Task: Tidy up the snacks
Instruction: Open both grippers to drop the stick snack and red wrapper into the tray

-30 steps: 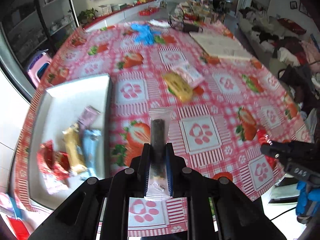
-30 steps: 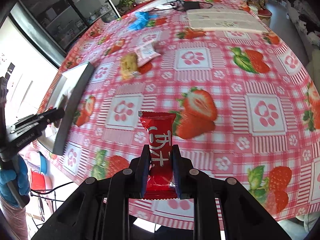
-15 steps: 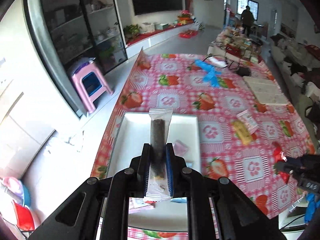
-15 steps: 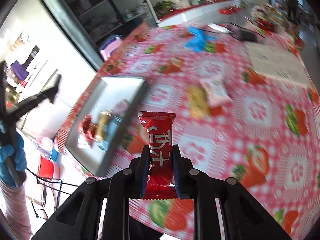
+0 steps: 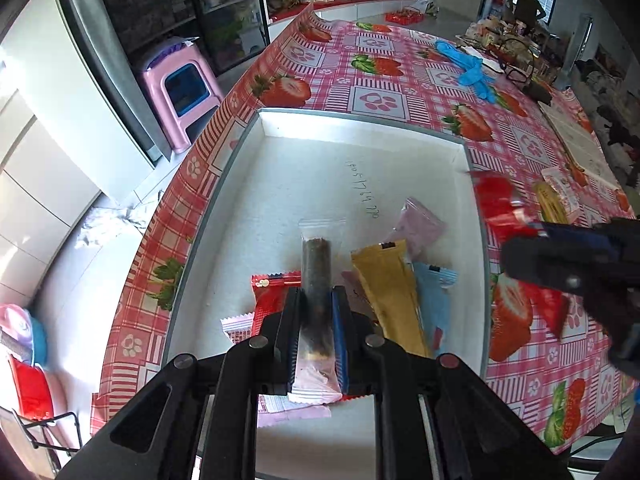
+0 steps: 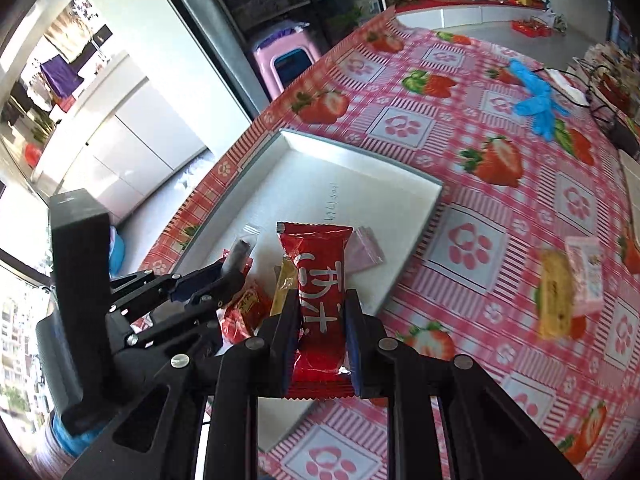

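Table [image 5: 400,76]: strawberry-check cloth, long, cluttered at far end. Blue gloves [image 5: 472,70] well away from the work.

Tray [image 5: 256,168]: white, shallow rim, set near the table's left edge. Evidently the collecting place. Far half bare; near half holds a gold bar [image 5: 388,292], blue pack [image 5: 434,300], pink sachet [image 5: 420,226] and small red packs [image 5: 270,294], laid roughly side by side.

Two snacks are loose on the cloth beyond the tray's right rim: yellow cake [image 6: 554,300], with a pink pack [image 6: 586,270] touching it.

Left gripper [image 5: 316,320]: clamped on a clear sleeve with a dark bar [image 5: 316,264], pointing steeply down over the tray's near half, above the red packs.

Right gripper [image 6: 322,334]: clenched on a red pack [image 6: 318,276], over the tray's right side, just beside the left gripper.

Judgement: both loads are held lengthwise to lie flat, parallel with the row. Open room is toward the far rim; near half is crowded and the grippers are close together, so staggered releases look safer.
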Demonstrator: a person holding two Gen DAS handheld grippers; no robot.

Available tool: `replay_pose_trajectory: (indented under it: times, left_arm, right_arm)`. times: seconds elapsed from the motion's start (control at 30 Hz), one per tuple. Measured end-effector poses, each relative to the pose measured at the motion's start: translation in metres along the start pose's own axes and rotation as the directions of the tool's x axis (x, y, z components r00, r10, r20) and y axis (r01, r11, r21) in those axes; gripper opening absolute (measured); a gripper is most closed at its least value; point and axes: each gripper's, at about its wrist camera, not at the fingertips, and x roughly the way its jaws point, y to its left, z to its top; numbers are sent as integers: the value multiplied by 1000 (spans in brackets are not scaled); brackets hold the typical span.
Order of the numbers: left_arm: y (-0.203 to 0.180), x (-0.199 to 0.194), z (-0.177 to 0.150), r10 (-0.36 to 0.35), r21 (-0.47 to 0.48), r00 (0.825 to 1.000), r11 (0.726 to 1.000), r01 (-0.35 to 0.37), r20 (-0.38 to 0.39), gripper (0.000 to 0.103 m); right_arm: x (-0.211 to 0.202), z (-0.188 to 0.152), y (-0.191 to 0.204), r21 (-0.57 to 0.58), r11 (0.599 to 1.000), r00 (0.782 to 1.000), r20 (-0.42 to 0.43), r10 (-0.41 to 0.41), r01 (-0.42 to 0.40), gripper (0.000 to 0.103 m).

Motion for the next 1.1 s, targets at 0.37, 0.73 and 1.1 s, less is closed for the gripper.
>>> replay_pose_trajectory:
  times: [0.37,0.73,1.1]
  left_arm:
    - [-3,-12,-6,60,13,993,998,-61,102,103]
    - [-7,-22,-24,45,-27,999,999,-44,8,103]
    - [-8,-30,-42,71,-13,997,997,-71,0,103]
  right_arm:
    - [38,4,2,-15,999,993,-105,-53,52,59]
    - [3,0,19,-144,968,978,-3,-209,207,103]
    - [14,-12,40,-227,942,965,-27,-259,246,103]
